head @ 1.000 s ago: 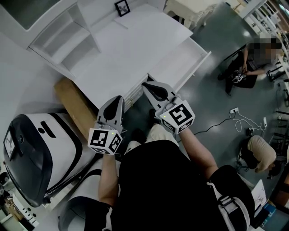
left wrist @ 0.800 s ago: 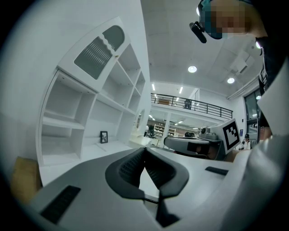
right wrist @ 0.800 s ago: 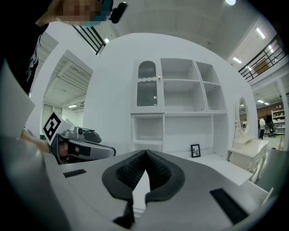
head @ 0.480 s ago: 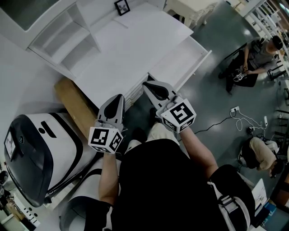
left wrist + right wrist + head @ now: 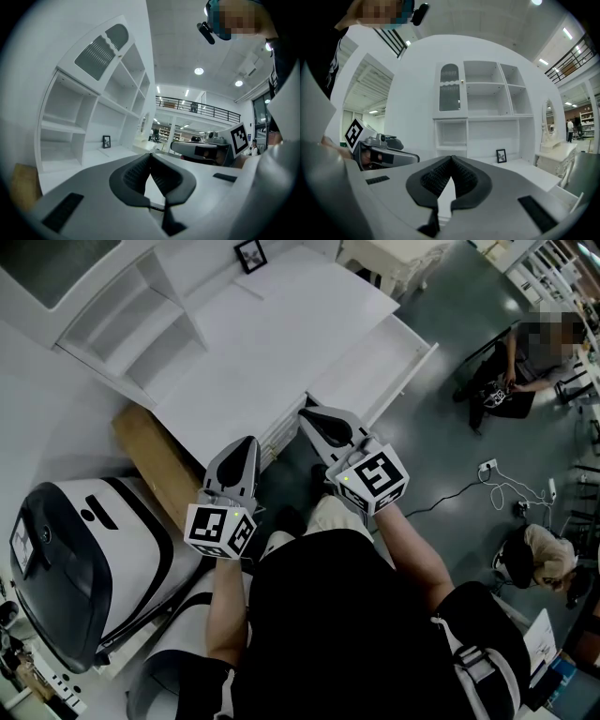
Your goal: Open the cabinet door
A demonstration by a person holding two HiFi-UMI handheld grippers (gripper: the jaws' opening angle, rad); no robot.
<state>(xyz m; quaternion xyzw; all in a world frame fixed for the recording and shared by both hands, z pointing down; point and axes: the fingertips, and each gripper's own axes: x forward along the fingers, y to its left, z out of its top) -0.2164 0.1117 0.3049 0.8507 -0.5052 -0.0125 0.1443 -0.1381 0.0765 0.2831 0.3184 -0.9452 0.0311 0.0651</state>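
Note:
A white desk with a tall shelf unit stands in front of me. Its cabinet door, a narrow white door with an arched grey pane, sits shut at the upper left of the shelves and also shows as the cabinet door in the left gripper view. My left gripper and right gripper hang side by side at the desk's front edge, well short of the door. The left gripper is shut with nothing between its pads. The right gripper is shut and empty too.
A small picture frame stands on the desktop. A drawer is pulled out at the right. A cardboard box and a black-and-white machine sit at the left. A person sits on the floor, near cables.

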